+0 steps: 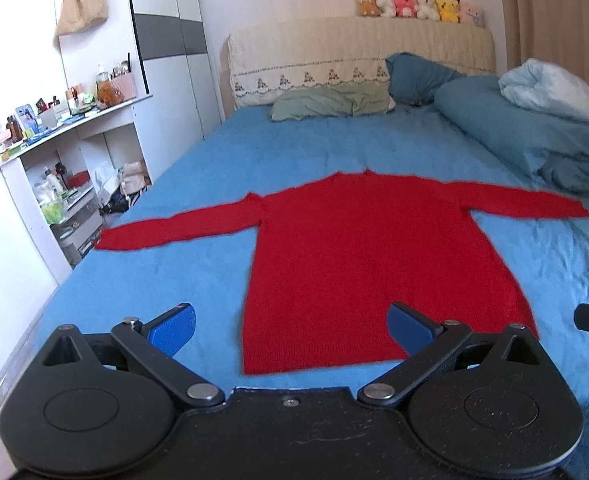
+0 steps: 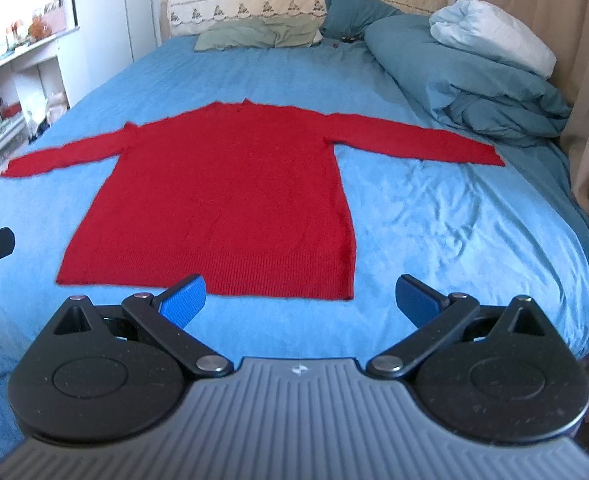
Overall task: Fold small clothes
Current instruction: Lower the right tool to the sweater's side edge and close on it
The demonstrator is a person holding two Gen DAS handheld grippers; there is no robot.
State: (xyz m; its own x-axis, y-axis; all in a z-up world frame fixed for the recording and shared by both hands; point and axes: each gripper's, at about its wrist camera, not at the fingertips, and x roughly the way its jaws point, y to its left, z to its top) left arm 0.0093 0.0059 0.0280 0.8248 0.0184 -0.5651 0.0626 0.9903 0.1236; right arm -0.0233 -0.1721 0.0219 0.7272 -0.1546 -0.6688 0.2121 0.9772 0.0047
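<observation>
A red sweater (image 1: 358, 248) is lying flat and face-up on the blue sheet of a bed (image 1: 198, 184), both sleeves stretched straight out to left and right, its ribbed hem at the near edge and its collar pointing toward the far headboard (image 1: 358, 52). The left gripper (image 1: 290, 330) and the right gripper (image 2: 300, 300) are both hovering just short of the hem, jaws spread wide and holding nothing; the left one is sitting over the hem's left part, the right one over its right corner. Folding looks not yet begun: this reads as the opening approach, and the next move is likely calling for each gripper to travel out to a sleeve or a hem corner, close on a single layer of knit, and carry it inward over the body without dragging the rest askew. As for containers, a beige handbag (image 1: 81, 2) is hanging on the far left wall, contents unseen, while open shelves (image 1: 66, 160) beside the bed are holding bottles, boxes and jars too small to name. A rolled blue duvet (image 2: 470, 80) is sitting at the far right, well apart from the sweater.
</observation>
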